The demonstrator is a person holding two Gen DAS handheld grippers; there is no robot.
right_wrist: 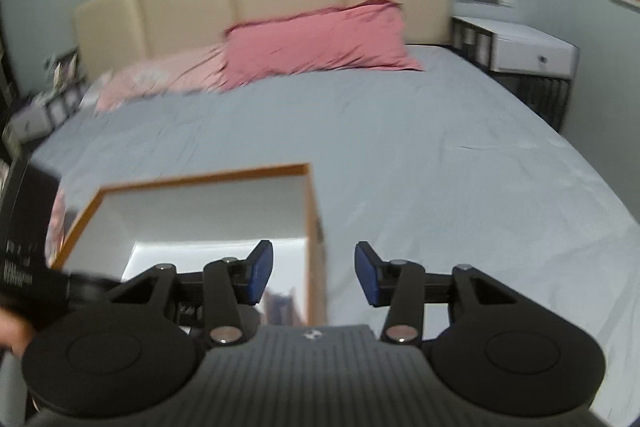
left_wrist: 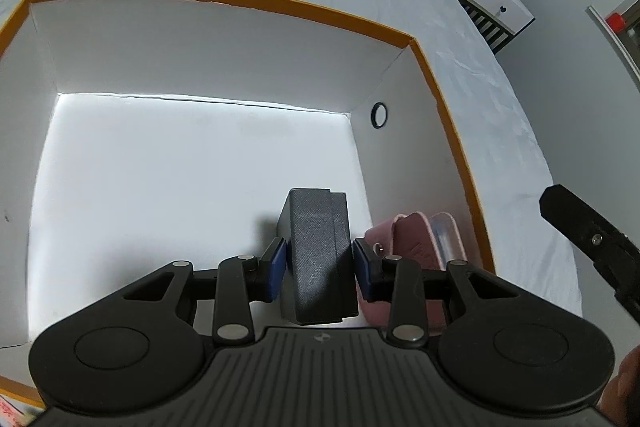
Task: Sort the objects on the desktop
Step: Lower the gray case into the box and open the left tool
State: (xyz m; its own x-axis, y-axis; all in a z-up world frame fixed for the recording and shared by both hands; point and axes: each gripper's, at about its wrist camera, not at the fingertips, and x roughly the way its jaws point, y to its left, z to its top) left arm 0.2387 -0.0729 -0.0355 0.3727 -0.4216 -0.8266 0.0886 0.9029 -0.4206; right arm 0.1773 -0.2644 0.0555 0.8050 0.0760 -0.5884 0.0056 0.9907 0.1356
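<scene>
Inside the orange-rimmed white box point(left_wrist: 440, 95) on the bed point(right_wrist: 400, 147), the left tongs point(left_wrist: 320, 263) hold a dark grey case point(left_wrist: 316, 251) upright, both blue pads pressed against its sides, low over the white floor near the right wall. Just beside it, against that wall, stands a pink pouch point(left_wrist: 408, 239) with something clear behind it. The right tongs point(right_wrist: 314, 273) stand about half open with nothing between them, above the box's right edge; that view is blurred.

The step in hand looks like setting the grey case down in the box. To do it well, lower it until its bottom edge meets the floor, keep it square to the wall so it does not lean on the pouch, then ease the pads apart evenly and lift straight out. A tall narrow case may tip if one pad drags, so keep the right tongs clear of the rim.
</scene>
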